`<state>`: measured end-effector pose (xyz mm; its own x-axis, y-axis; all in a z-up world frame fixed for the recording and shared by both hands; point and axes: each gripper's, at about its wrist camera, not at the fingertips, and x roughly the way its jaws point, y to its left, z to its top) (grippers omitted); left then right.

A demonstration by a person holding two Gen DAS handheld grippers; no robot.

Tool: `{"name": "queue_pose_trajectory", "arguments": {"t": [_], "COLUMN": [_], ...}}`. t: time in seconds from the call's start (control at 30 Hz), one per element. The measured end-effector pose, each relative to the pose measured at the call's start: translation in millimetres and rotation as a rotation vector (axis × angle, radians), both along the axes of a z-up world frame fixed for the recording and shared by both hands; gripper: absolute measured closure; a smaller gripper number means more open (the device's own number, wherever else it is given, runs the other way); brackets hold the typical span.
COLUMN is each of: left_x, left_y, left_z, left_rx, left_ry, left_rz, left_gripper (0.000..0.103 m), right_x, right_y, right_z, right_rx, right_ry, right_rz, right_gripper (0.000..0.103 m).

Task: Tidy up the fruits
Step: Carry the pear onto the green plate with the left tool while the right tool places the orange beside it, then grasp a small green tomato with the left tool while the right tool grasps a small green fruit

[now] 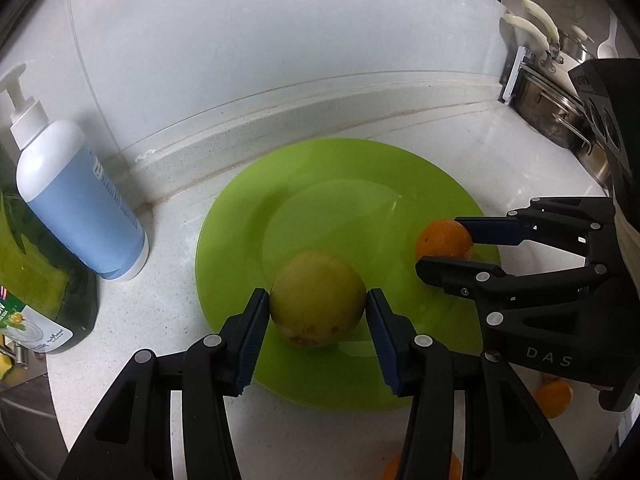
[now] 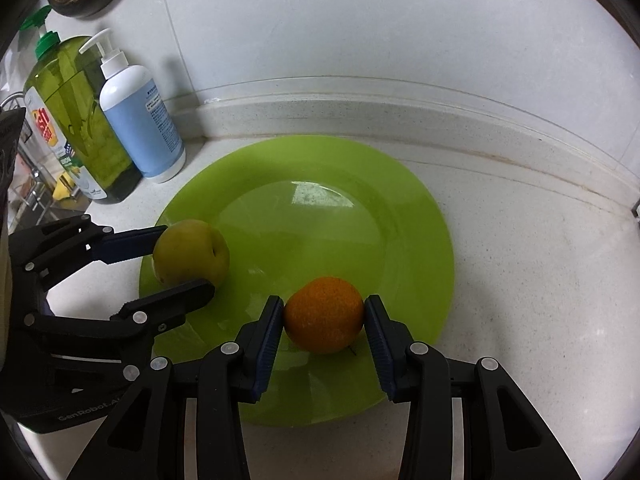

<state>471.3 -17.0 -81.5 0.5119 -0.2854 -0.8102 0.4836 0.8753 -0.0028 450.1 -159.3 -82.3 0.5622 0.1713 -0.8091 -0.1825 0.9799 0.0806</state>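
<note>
A lime-green plate [image 1: 320, 184] [image 2: 360, 208] lies on the white counter by the back wall. My left gripper [image 1: 318, 312] [image 2: 182, 258] is shut on a yellow-green apple [image 1: 318, 300] [image 2: 192, 252], low over the plate's near left part. My right gripper [image 2: 324, 318] [image 1: 444, 246] is shut on an orange [image 2: 324, 314] [image 1: 442, 238], low over the plate's near right part. The blue pads press on both sides of each fruit. I cannot tell whether either fruit rests on the plate.
A white pump bottle [image 1: 80, 196] [image 2: 140, 120] with blue liquid and a green detergent bottle [image 2: 76, 120] [image 1: 36, 280] stand left of the plate. Steel pots [image 1: 560, 100] sit at the far right. More oranges [image 1: 554, 398] lie near the counter's front edge.
</note>
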Motion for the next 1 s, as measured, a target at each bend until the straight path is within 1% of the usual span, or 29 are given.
{"name": "queue_pose_trajectory", "arguments": {"t": [0.13, 0.2, 0.27, 0.33, 0.43, 0.5, 0.57, 0.67, 0.73, 0.83, 1.0], "left_x": [0, -2, -6, -13, -27, -40, -55, -78, -92, -114, -147], "left_y": [1, 2, 2, 5, 12, 17, 21, 26, 27, 28, 27], "left_z": [0, 4, 10, 18, 33, 45, 58, 74, 82, 91, 96], "left_rx": [-0.005, -0.007, -0.005, -0.005, -0.023, -0.046, -0.065, -0.086, -0.092, -0.103, -0.116], "left_ry": [0.001, -0.017, -0.035, -0.061, -0.09, -0.118, -0.158, -0.21, -0.236, -0.26, -0.264], "left_rz": [0.002, 0.006, 0.005, 0.013, 0.029, 0.037, 0.045, 0.052, 0.059, 0.072, 0.1], "left_gripper": [0.053, 0.053, 0.044, 0.041, 0.036, 0.032, 0.024, 0.019, 0.018, 0.016, 0.016], "right_x": [-1, -1, -4, -12, -26, -40, -57, -85, -102, -127, -161], "right_y": [-1, -2, -3, -7, -9, -10, -9, -7, -7, -9, -13], "right_z": [0, 1, 5, 12, 24, 35, 47, 63, 72, 84, 97], "right_rx": [0.006, 0.013, 0.028, 0.038, 0.051, 0.055, 0.051, 0.041, 0.035, 0.019, 0.0], "right_ry": [0.0, -0.001, -0.008, -0.031, -0.067, -0.103, -0.144, -0.203, -0.235, -0.281, -0.335], "right_rz": [-0.004, -0.004, -0.013, -0.033, -0.057, -0.078, -0.09, -0.11, -0.129, -0.145, -0.144], "right_gripper": [0.06, 0.06, 0.057, 0.05, 0.05, 0.05, 0.05, 0.05, 0.044, 0.042, 0.039]}}
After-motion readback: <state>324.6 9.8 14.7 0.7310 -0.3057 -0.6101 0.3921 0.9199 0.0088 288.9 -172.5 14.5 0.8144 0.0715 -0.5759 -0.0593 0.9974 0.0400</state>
